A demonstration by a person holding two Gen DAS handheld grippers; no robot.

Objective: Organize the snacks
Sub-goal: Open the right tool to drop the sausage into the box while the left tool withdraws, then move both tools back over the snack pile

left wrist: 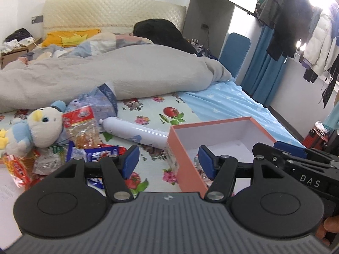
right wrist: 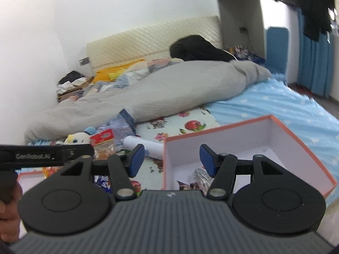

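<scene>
While both claws gape empty, snacks (left wrist: pixel 84 131) lie left of the left claw (left wrist: pixel 168 160).

An orange-walled cardboard box (left wrist: pixel 186 160) shows a white inside; the sheet (left wrist: pixel 152 110) beneath carries flowers and tomatoes; far right, a star-dotted blue sheet (left wrist: pixel 224 103).

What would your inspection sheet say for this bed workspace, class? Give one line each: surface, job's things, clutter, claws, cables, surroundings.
Surface: floral bedsheet, partly under a grey duvet.
Job's things: orange box, open, a few wrapped snacks inside; loose snack packets heaped on the sheet to its left.
Clutter: plush penguin and white bottle lying among the packets.
Claws: left claw open, empty; right claw open, empty, above the box's near edge.
Cables: nothing seen.
Surroundings: blue curtain, hanging clothes, headboard.
</scene>
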